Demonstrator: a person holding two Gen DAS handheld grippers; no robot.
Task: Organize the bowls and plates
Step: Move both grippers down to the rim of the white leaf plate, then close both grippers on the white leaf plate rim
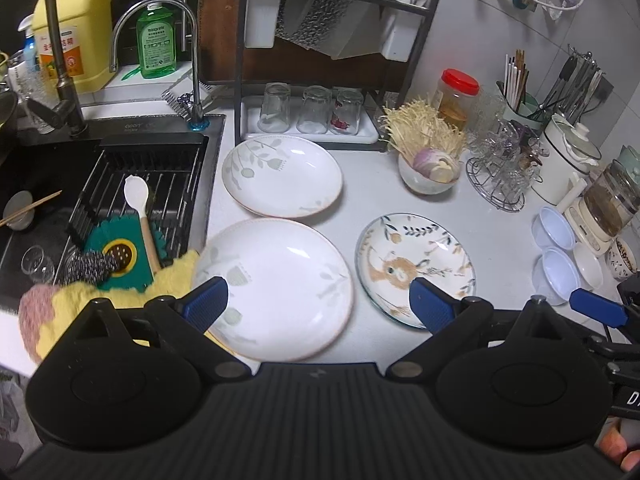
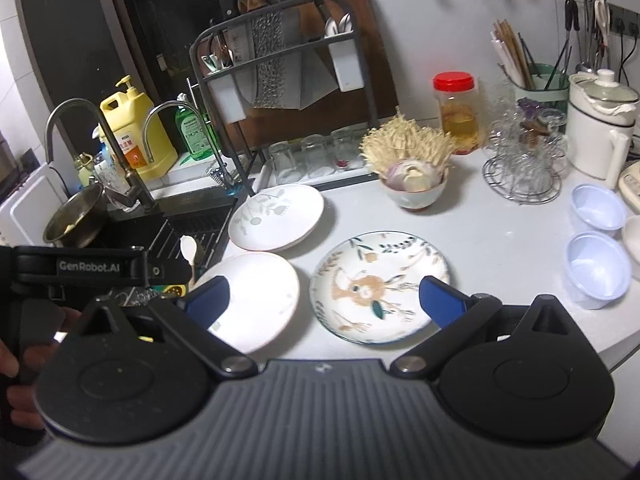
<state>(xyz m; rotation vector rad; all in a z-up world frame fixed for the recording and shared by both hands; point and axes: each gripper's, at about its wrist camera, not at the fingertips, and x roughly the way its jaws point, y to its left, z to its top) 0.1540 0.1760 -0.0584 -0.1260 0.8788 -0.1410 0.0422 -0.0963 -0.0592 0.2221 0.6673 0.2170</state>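
Looking along the left wrist view, the left gripper (image 1: 318, 304) hangs above the white counter (image 1: 360, 200) with its blue fingers (image 1: 206, 302) spread wide, holding nothing. Directly under and between them lies a white plate (image 1: 276, 288), whose left rim reaches the edge of the sink (image 1: 120, 200) and overlaps a yellow cloth (image 1: 168, 276). Just ahead sits a second white plate (image 1: 282, 176), close to the first but apart. Under the right finger lies the rabbit plate (image 1: 416, 264), with bare counter between it and the first. Farther right stand two pale blue bowls (image 1: 554, 248), side by side, with a small white bowl (image 1: 588, 268) beside them. A bowl of mushrooms (image 1: 428, 176) sits ahead to the right. Three upturned glasses (image 1: 310, 110) stand on the rack tray beyond the plates. A blue tip of the right gripper (image 1: 598, 308) shows at the far right.

In the right wrist view, the right gripper (image 2: 324, 300) is likewise wide open and empty, above the counter's near edge. The rabbit plate (image 2: 380, 286) lies between its fingers, toward the right one; the nearer white plate (image 2: 248, 300) lies under the left finger, the farther white plate (image 2: 276, 216) ahead. The two blue bowls (image 2: 598, 252) sit to the right, near the counter's curved edge. The left gripper's body (image 2: 80, 268) is at the far left, held by a hand (image 2: 20, 380).
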